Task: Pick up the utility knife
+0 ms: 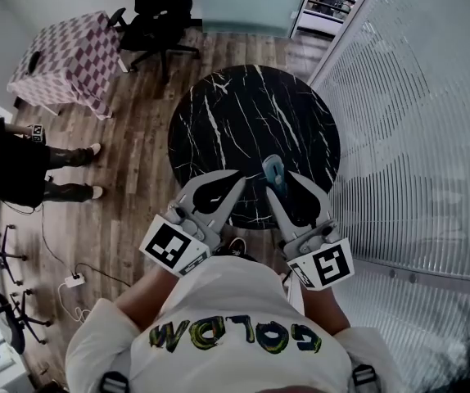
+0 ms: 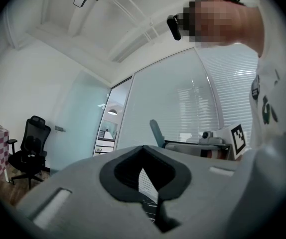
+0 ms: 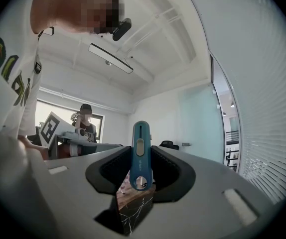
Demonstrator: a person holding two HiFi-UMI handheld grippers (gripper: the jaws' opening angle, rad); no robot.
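Currently right gripper (image 1: pixel 277 180) is pinching the utility knife (image 3: pixel 140 156) over marble table (image 1: pixel 243 113); left gripper (image 1: pixel 237 177), jaws together, is waiting at nine o'clock; best raised steadily

left tongs (image 1: pixel 235 178), right tongs (image 1: pixel 284 182): 2 | utility knife (image 1: pixel 273 170): 1 | marble table (image 1: pixel 251 109): 1

The person's white shirt (image 1: pixel 219 297) bears the word "GOLD", seen upside down from above.

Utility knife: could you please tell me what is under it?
The marble table, seen below the knife; the jaws of the right gripper cover any gap between them.
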